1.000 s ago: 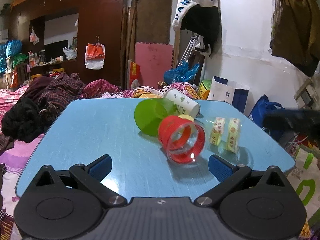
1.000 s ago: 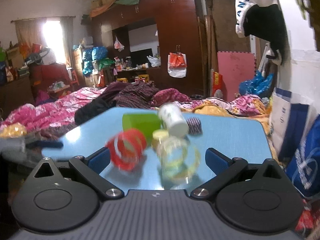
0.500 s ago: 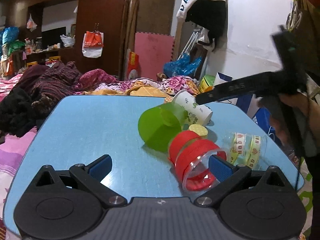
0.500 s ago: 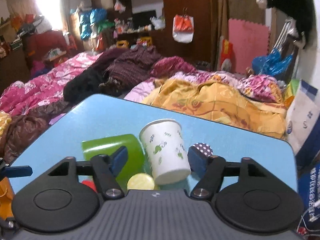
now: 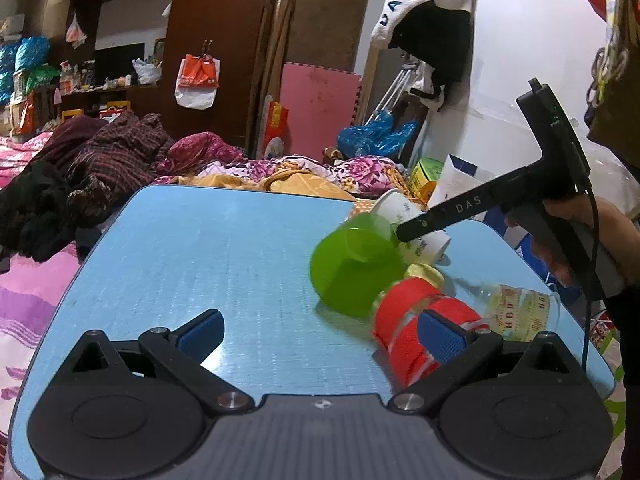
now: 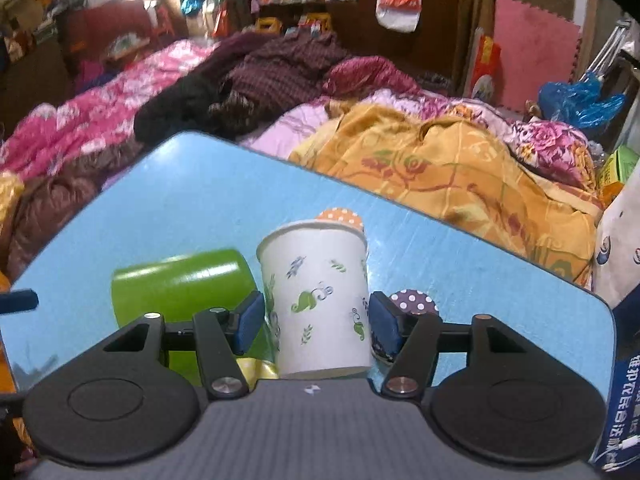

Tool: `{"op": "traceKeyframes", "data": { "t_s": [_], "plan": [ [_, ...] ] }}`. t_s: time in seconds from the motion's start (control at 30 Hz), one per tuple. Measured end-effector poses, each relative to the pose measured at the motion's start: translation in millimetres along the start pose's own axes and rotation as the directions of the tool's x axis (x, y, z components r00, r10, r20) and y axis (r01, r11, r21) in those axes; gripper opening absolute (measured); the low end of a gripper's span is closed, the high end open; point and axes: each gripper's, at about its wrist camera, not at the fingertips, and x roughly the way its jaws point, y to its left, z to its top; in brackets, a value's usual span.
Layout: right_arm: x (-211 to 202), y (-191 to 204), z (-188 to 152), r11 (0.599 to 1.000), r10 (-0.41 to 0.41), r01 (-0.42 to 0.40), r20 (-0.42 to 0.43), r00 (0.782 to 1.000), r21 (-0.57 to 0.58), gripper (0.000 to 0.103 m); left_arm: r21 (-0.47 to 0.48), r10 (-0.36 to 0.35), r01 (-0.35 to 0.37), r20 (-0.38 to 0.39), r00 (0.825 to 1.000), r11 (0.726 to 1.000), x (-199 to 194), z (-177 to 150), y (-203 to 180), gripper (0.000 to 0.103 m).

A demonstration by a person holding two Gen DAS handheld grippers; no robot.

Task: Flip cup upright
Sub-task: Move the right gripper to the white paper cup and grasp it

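Note:
A white paper cup with green leaf prints (image 6: 320, 300) lies on its side on the blue table (image 6: 192, 208). My right gripper (image 6: 318, 322) has closed around it, with a blue pad against each side. In the left wrist view the same cup (image 5: 416, 228) shows behind the right gripper's black arm. My left gripper (image 5: 320, 334) is open and empty, low over the table's near edge. Its right pad stands in front of a red cup (image 5: 404, 332) lying on its side.
A green cup (image 5: 352, 268) lies on its side beside the paper cup, as do a clear glass with yellow labels (image 5: 520, 312) and a yellow lid (image 5: 424, 272). Dotted cups (image 6: 412, 302) lie behind the paper cup. A bed piled with clothes (image 6: 280, 80) surrounds the table.
My right gripper moved in over the paper cup and its jaws narrowed onto it. My left gripper drifted left, so the red cup now sits by its right pad.

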Motion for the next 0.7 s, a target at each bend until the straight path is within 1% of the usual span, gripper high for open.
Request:
{"op": "traceKeyframes", "data": {
  "t_s": [0.07, 0.13, 0.17, 0.23, 0.47, 0.57, 0.7],
  "plan": [
    [2, 1, 4, 1.0, -0.006, 0.006, -0.021, 1.0, -0.015, 0.06, -0.006, 0.002, -0.002, 0.002, 1.0, 1.0, -2, 0, 3, 0.103],
    [2, 2, 8, 1.0, -0.017, 0.017, -0.02, 1.0, -0.025, 0.06, -0.014, 0.004, -0.003, 0.007, 1.0, 1.0, -3, 0, 6, 0.103],
    [2, 2, 10, 1.0, -0.01, 0.009, -0.024, 1.0, -0.026, 0.06, -0.018, 0.003, -0.003, 0.007, 1.0, 1.0, -3, 0, 7, 0.103],
    [8, 3, 13, 0.999, -0.009, 0.007, -0.057, 0.998, -0.033, 0.062, -0.022, 0.001, -0.001, 0.004, 1.0, 1.0, -3, -1, 8, 0.103],
    [20, 4, 22, 0.999, -0.011, 0.007, -0.119, 0.993, -0.035, 0.062, -0.046, 0.0, 0.0, 0.006, 1.0, 0.999, -4, -2, 16, 0.103],
    [18, 0, 24, 1.0, -0.008, 0.008, -0.119, 0.993, 0.006, 0.061, -0.059, -0.001, 0.002, 0.01, 1.0, 0.998, -5, -2, 20, 0.103],
    [0, -2, 23, 0.998, -0.035, 0.039, -0.07, 0.997, 0.057, 0.061, -0.087, -0.005, 0.007, 0.026, 1.0, 0.996, -10, -4, 30, 0.103]
  ]
}}
